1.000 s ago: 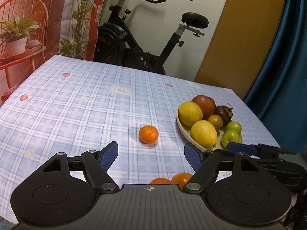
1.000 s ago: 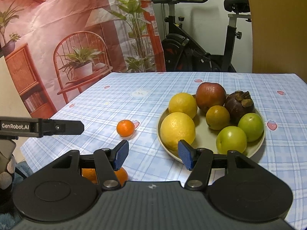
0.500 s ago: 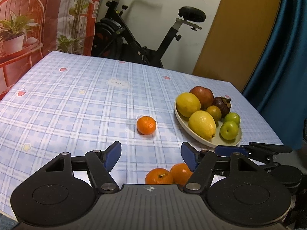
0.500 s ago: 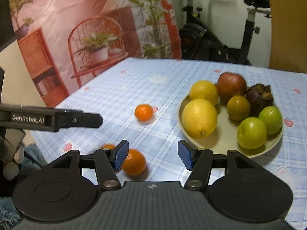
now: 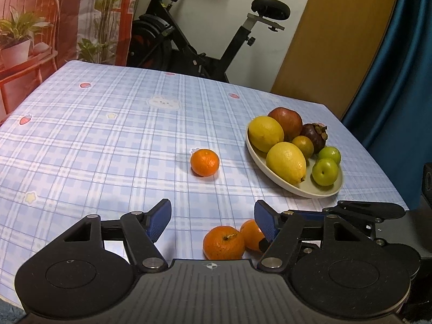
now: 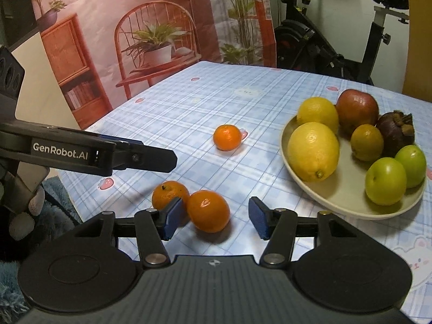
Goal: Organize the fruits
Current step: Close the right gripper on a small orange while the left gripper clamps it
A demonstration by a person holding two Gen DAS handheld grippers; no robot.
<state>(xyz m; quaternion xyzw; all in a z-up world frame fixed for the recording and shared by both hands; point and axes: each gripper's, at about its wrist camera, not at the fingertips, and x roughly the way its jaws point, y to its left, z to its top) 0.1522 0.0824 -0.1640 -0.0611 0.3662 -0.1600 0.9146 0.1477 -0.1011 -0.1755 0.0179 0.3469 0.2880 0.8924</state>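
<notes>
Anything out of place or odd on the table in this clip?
Three mandarins lie loose on the tablecloth rather than in the fruit plate: one alone mid-table, two touching near the front edge. Nothing looks spilled or damaged.

A home room: beyond the jaws a bench under a blue checked cloth with cartoon prints (image 5: 113, 140), a black exercise bike (image 5: 189, 35), a teal curtain (image 5: 399, 67), and a printed backdrop of chair and plants (image 6: 151, 35).
</notes>
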